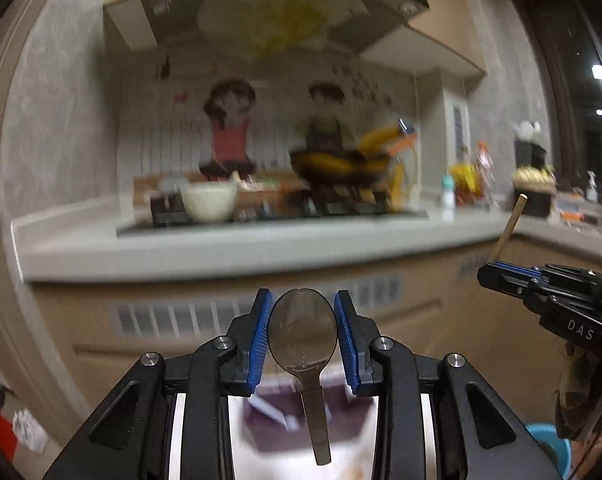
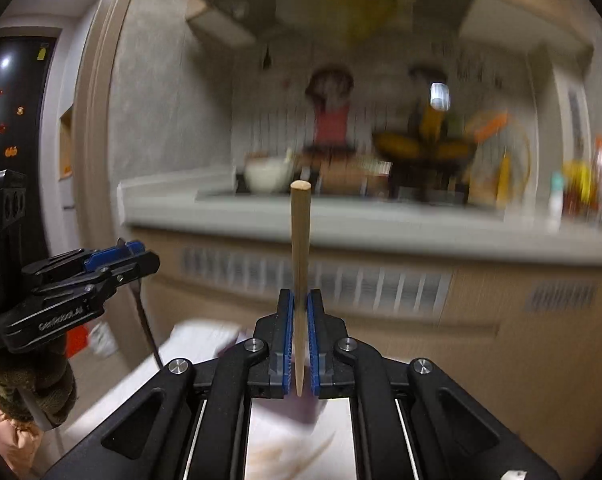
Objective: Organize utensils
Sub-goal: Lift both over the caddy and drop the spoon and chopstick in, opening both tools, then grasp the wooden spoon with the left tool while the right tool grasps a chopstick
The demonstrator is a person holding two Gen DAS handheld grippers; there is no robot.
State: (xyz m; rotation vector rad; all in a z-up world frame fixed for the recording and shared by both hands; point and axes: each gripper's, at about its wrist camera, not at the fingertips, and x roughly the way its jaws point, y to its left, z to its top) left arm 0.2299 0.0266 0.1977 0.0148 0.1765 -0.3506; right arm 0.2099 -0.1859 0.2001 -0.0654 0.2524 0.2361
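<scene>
Left wrist view: the left claw (image 1: 302, 334) gripped a translucent spoon (image 1: 303, 330) by its bowl, handle hanging down. Right of it, the right claw (image 2: 300, 346) was clamped on an upright wooden chopstick (image 2: 300, 264). Both utensils were held clear of the desk (image 2: 285, 440). Step in hand: carrying; next, judged, lowering each into its place.

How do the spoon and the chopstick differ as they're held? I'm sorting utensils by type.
The spoon is translucent smoky plastic; the chopstick is pale wood. The spoon's wide bowl keeps the left gripper part open, while the right gripper is nearly shut on the thin chopstick. The spoon's handle hangs below the pads; the chopstick mostly rises above them. Both are gripped upright.
</scene>
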